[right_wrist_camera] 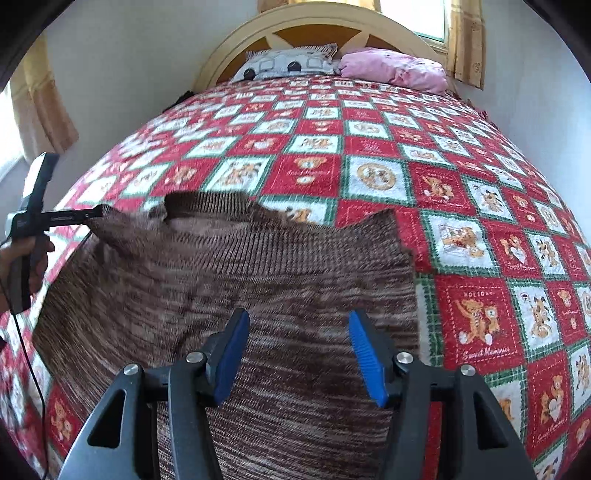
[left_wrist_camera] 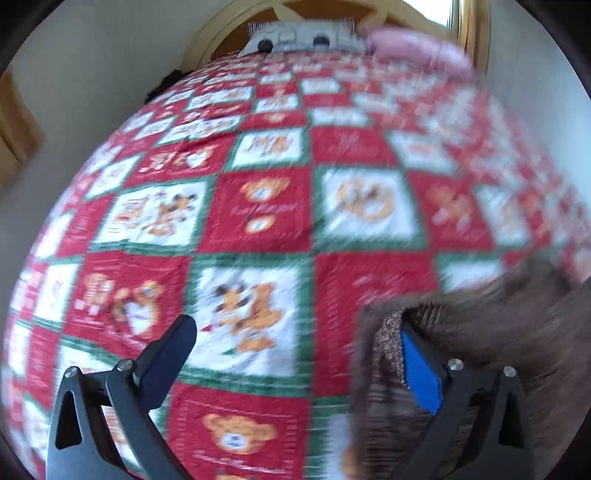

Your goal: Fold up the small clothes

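Observation:
A brown knitted sweater (right_wrist_camera: 258, 280) lies spread on a red, white and green bear-print bedspread (right_wrist_camera: 369, 147). My right gripper (right_wrist_camera: 295, 350) is open above the sweater's lower middle, touching nothing. My left gripper (left_wrist_camera: 299, 343) is open; its jaws stand wide apart, and the sweater's edge (left_wrist_camera: 461, 332) is draped over the right, blue-padded finger (left_wrist_camera: 421, 373). The left wrist view is blurred. In the right wrist view the left gripper (right_wrist_camera: 92, 214) sits at the sweater's lifted left shoulder, held by a hand (right_wrist_camera: 26, 258).
A grey patterned pillow (right_wrist_camera: 288, 64) and a pink pillow (right_wrist_camera: 395, 68) lie at the wooden headboard (right_wrist_camera: 314, 26). White walls flank the bed. Yellow curtains (right_wrist_camera: 40, 96) hang at left and right. A black cable (right_wrist_camera: 26, 350) trails from the left gripper.

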`<state>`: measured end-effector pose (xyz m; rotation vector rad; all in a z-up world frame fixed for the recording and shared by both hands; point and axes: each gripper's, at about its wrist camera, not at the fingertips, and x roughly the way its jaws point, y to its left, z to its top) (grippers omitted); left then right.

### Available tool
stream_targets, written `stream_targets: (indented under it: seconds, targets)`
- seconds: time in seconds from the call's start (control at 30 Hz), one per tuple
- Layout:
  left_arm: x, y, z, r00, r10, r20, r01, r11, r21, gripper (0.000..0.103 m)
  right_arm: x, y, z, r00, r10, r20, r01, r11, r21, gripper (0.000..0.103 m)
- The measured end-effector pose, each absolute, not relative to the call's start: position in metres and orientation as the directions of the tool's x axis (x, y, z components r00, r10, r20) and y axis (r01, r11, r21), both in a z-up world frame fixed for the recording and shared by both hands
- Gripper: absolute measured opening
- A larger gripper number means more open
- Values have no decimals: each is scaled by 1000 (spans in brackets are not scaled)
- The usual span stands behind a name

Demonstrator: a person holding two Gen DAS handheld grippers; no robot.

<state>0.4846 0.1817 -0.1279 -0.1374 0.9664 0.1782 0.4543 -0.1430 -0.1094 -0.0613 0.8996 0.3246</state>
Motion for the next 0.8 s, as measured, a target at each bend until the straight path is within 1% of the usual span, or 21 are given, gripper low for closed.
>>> stream_targets:
  seconds: [0.1,0.17,0.23,0.27,0.37,0.4,0.43,0.47,0.57,0.67,0.7,0.73,0.77,0.8]
  targets:
    - [483,182,-121,585,18,-811,-202,972,-123,103,462,-153,-102,590,272,-760,-277,953,126,57]
    - [486,178,-125,568,51,-821,-207,975,-83,103,469,-158,-99,594,281,-754,-260,954,151,57]
    - [482,175,-126,585,121,-802,-233,972,-23,103,477,-159,-98,596,276,-754,-253,956,151,57]
    - [480,177,-127,595,151,-790,-246,969,1,103,485,-158,-99,596,253,-762,-246,961,128,57]
    - [475,188,-134,555,238,-797,-317,946,62,103,508,-158,-108,590,133,-797,-197,980,18,57]
    - [473,193,-136,540,250,-803,-330,941,72,103,516,-162,-112,582,99,-807,-174,985,-5,57]
    - [467,194,-139,534,242,-810,-329,942,65,103,527,-168,-121,554,49,-831,-134,991,-31,57]
    - [461,194,-141,532,229,-815,-326,944,52,103,533,-173,-125,545,35,-838,-109,994,-30,57]
    - [424,179,-142,555,187,-811,-281,959,29,103,536,-187,-130,546,55,-836,-81,997,12,57]
    - [394,158,-138,592,195,-782,-219,973,76,103,525,-183,-121,580,31,-814,-82,996,-21,57]
    - [384,148,-138,605,203,-770,-188,976,110,103,519,-178,-114,596,36,-802,-95,995,-26,57]
    - [379,142,-141,602,226,-766,-175,973,149,103,515,-174,-110,605,50,-795,-108,994,-19,57]
    - [375,137,-146,585,267,-765,-167,964,208,103,509,-168,-102,616,84,-783,-133,991,2,57]
    - [375,136,-148,583,288,-760,-161,958,239,103,502,-158,-94,620,127,-774,-167,986,27,57]
